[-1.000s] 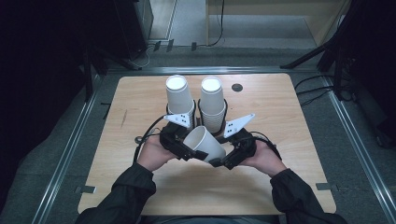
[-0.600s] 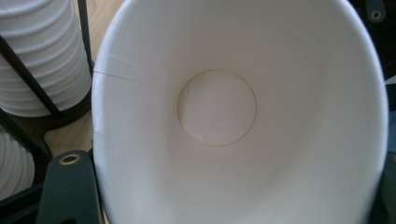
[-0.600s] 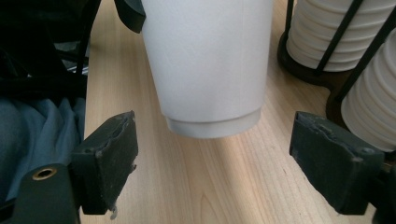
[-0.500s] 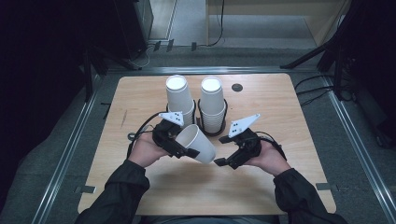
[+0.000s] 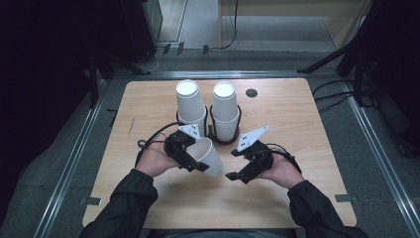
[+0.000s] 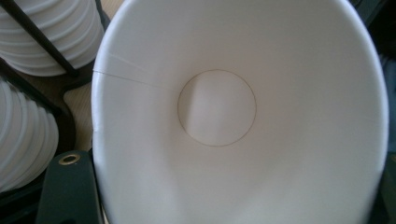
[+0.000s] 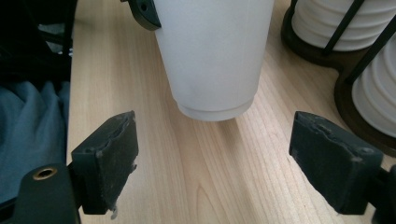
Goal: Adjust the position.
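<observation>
While both forearms come in from the near edge of the table (image 5: 148, 198), the work sits between the hands: the left gripper (image 5: 190, 161) is closed on a single white cup (image 5: 208, 156), gripping it at the rim so that its own camera looks straight down the inside to the round bottom (image 6: 217, 108). Held this way, the cup lies tilted over, base pointing toward the person's right and a little above the wood, which offers that free end to the other hand. The right gripper (image 5: 236, 174) hovers just beside the base with its jaws spread wide and nothing between them; in its own view the two black pads (image 7: 109, 158) stand either side of the cup's base (image 7: 212, 109) but short of it, apart from the paper. My reading is that the cup is being passed or steadied for a two-handed hold, and the wide jaws are set to close around the narrow end. Just beyond the hands, a dark wire rack (image 5: 225, 139) holds two stacks of cups (image 5: 225, 111) upright side by side, the likely source or destination. Farther back, near the right stack, a small dark hole (image 5: 251, 92) marks the tabletop.
</observation>
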Demonstrator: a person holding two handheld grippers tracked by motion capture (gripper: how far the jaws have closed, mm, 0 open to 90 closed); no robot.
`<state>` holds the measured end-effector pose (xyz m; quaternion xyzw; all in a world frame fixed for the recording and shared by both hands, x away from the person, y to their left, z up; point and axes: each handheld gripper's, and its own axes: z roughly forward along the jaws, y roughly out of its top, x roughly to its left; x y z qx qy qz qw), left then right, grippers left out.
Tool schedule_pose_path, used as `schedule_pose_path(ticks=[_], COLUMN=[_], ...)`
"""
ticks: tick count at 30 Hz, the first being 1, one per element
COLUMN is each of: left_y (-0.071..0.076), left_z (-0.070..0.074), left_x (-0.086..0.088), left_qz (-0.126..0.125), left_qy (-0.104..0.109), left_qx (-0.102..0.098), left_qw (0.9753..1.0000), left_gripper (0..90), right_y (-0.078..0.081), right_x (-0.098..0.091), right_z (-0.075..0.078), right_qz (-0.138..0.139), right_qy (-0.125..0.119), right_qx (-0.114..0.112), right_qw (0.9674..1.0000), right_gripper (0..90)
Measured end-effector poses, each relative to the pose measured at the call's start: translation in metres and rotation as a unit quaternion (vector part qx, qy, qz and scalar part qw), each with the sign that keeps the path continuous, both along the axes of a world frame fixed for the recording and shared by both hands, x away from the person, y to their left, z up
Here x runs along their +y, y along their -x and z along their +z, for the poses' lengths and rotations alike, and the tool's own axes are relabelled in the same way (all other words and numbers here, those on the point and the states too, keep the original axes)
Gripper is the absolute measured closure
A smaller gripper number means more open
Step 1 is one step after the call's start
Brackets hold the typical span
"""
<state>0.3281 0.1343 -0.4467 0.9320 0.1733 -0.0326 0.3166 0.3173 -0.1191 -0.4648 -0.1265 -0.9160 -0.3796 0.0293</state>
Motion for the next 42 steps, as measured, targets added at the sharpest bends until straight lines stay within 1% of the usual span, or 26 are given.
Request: schedule_pose_path(ticks=[4,6,7,9,12,13,17,18,23,24,25,26,27,28,29,30,32,35,37,39,40,41,42], left_y=[0.003,0.005,0.006,0.007,0.01,0.011,0.014,0.015,0.016,0.016,0.017,0.017,0.016,0.016,0.015,0.014,0.013,0.013,0.012,0.011,0.011,0.01,0.009], left_z=[-0.002,-0.003,-0.002,-0.002,0.0,0.001,0.003,0.004,0.006,0.006,0.006,0.006,0.005,0.005,0.004,0.004,0.003,0.003,0.004,0.004,0.005,0.005,0.006], left_x=[-0.005,-0.009,-0.01,-0.013,-0.017,-0.018,-0.023,-0.023,-0.027,-0.028,-0.028,-0.029,-0.029,-0.028,-0.028,-0.027,-0.025,-0.024,-0.023,-0.021,-0.02,-0.019,-0.017], left_qz=[-0.012,-0.023,-0.029,-0.035,-0.046,-0.049,-0.058,-0.059,-0.064,-0.066,-0.065,-0.066,-0.065,-0.063,-0.062,-0.061,-0.064,-0.059,-0.057,-0.05,-0.045,-0.04,-0.04], left_qy=[-0.018,-0.024,-0.027,-0.025,-0.025,-0.025,-0.015,-0.012,0.001,0.0,0.002,0.0,-0.003,-0.003,-0.003,-0.002,0.003,0.012,0.016,0.032,0.039,0.045,0.046], left_qx=[-0.013,-0.017,-0.022,-0.025,-0.03,-0.032,-0.03,-0.03,-0.03,-0.03,-0.031,-0.03,-0.031,-0.03,-0.02,-0.017,-0.019,-0.027,-0.032,-0.029,-0.029,-0.029,-0.03], left_qw=[0.9997,0.9993,0.999,0.9988,0.9982,0.998,0.9977,0.9977,0.9975,0.9973,0.9974,0.9974,0.9974,0.9976,0.9979,0.998,0.9978,0.9978,0.9977,0.9978,0.9978,0.9978,0.9977], left_gripper=[22.7,22.7,22.6,22.5,22.3,22.2,22.0,21.9,21.6,21.6,21.6,21.5,21.3,20.8,19.9,18.6,16.8,14.1,9.2,1.9,0.0,0.0,0.0], right_y=[-0.001,-0.001,-0.001,-0.002,0.0,0.0,0.002,0.002,0.003,0.003,0.004,0.005,0.005,0.007,0.007,0.007,0.007,0.007,0.006,0.005,0.005,0.004,0.004], right_x=[0.004,0.006,0.007,0.009,0.014,0.015,0.023,0.025,0.028,0.029,0.03,0.031,0.031,0.032,0.032,0.032,0.032,0.031,0.03,0.028,0.027,0.026,0.026], right_z=[-0.006,-0.009,-0.01,-0.014,-0.02,-0.021,-0.025,-0.025,-0.024,-0.024,-0.024,-0.024,-0.024,-0.023,-0.023,-0.023,-0.022,-0.02,-0.019,-0.019,-0.019,-0.018,-0.018], right_qz=[0.001,0.003,0.004,0.012,0.029,0.031,0.035,0.035,0.035,0.037,0.039,0.039,0.043,0.045,0.045,0.045,0.045,0.043,0.04,0.037,0.036,0.034,0.031], right_qy=[0.004,0.007,0.006,0.008,0.008,0.008,0.007,0.005,-0.008,-0.007,-0.006,-0.008,-0.009,-0.008,-0.006,-0.006,-0.007,-0.008,-0.009,-0.008,-0.007,-0.006,-0.007], right_qx=[0.001,0.002,-0.001,0.005,0.007,0.007,0.0,-0.004,-0.004,-0.004,-0.009,-0.014,-0.012,-0.017,-0.021,-0.014,-0.018,-0.021,-0.021,-0.021,-0.02,-0.022,-0.022], right_qw=[1.0,1.0,1.0,0.9999,0.9995,0.9995,0.9994,0.9994,0.9994,0.9993,0.9992,0.9991,0.999,0.9988,0.9988,0.9989,0.9988,0.9988,0.9989,0.9991,0.9991,0.9992,0.9992], right_gripper=[16.3,16.3,16.3,16.3,16.7,16.7,16.7,16.7,17.0,17.1,17.4,19.7,24.0,24.9,25.1,25.2,25.2,25.1,25.0,25.0,25.0,25.0,25.0])
